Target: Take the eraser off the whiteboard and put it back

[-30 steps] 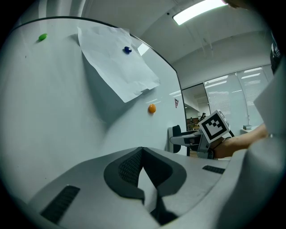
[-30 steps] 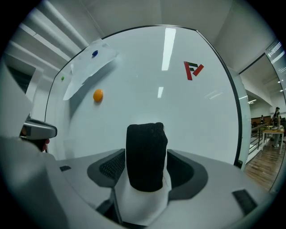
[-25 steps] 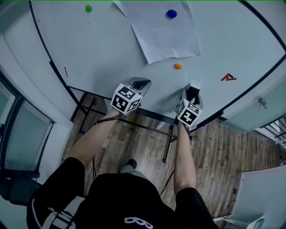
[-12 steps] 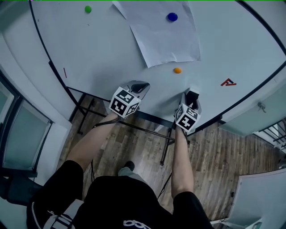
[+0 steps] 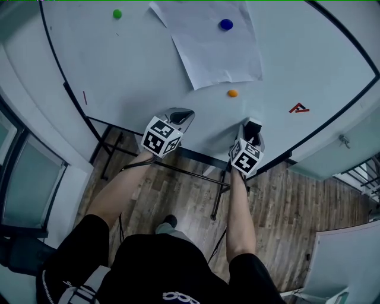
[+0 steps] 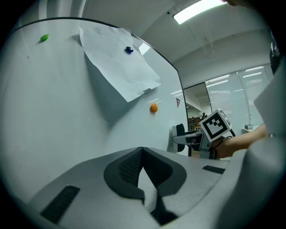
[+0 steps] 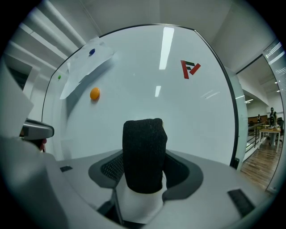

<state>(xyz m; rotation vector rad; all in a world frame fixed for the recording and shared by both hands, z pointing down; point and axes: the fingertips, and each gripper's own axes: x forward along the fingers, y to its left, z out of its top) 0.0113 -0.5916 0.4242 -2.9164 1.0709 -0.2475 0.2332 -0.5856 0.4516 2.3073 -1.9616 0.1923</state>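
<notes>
**Whiteboard with one sheet and three magnets**

The whiteboard (image 5: 136, 65) stands upright, pale and wiped clean, edged by a thin black frame (image 5: 64, 89). A white sheet (image 5: 217, 50) hangs on it askew, its lower edge slanting down to the left. A blue magnet (image 5: 225, 24) sits on the sheet near its top right and pins it. The sheet's lower left part lifts off the board and throws a shadow. An orange magnet (image 5: 233, 93) sticks to the board just below the sheet's lower right corner. A green magnet (image 5: 117, 13) is left of the sheet, level with its top. A red logo (image 5: 298, 108) lies right of the sheet and lower. A short red mark (image 5: 85, 97) is well left of the sheet, near the frame.
</notes>
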